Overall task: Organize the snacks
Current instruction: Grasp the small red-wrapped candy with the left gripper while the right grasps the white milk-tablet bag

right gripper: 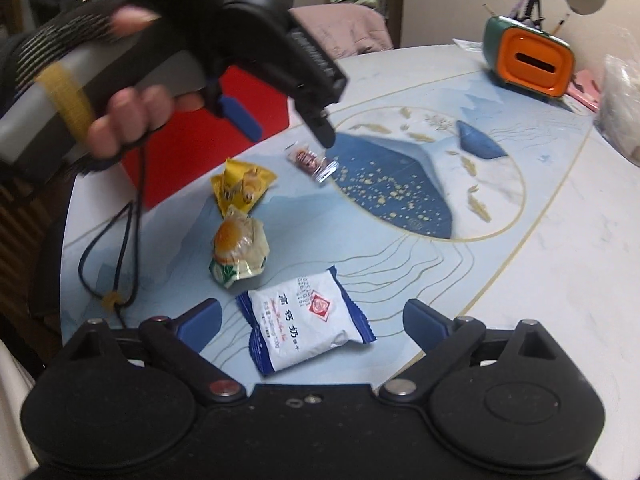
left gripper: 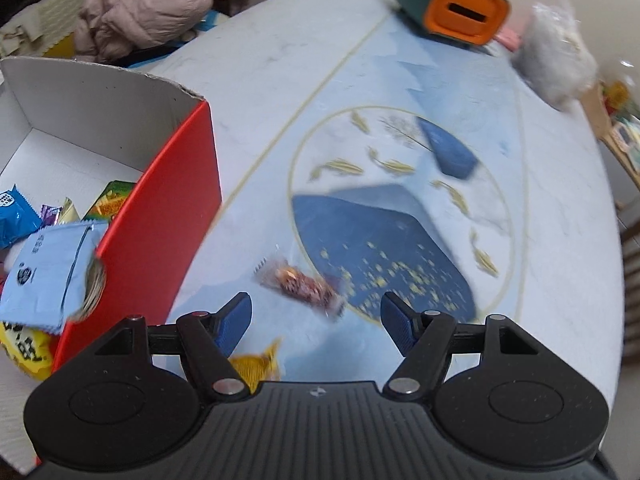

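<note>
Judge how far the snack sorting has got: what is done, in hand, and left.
Done: several packets lie in the red box.
In hand: nothing; the left gripper hangs open over the brown candy, the right gripper open over the white-and-blue packet.
Left: also the yellow packet and bun packet.

The left gripper (left gripper: 316,316) has a black ribbed plastic body with two round housings, black link arms with silver pivot screws (the two small front ones are red-tipped) and blue ribbed finger pads (left gripper: 234,322). The right gripper (right gripper: 312,326) is built the same way. Seen from the right wrist, the person's left hand (right gripper: 120,120) wears a dark fingerless knitted glove with pale stripes. The grey handle carries a yellow strap, and a thin black cord hangs from it.
</note>
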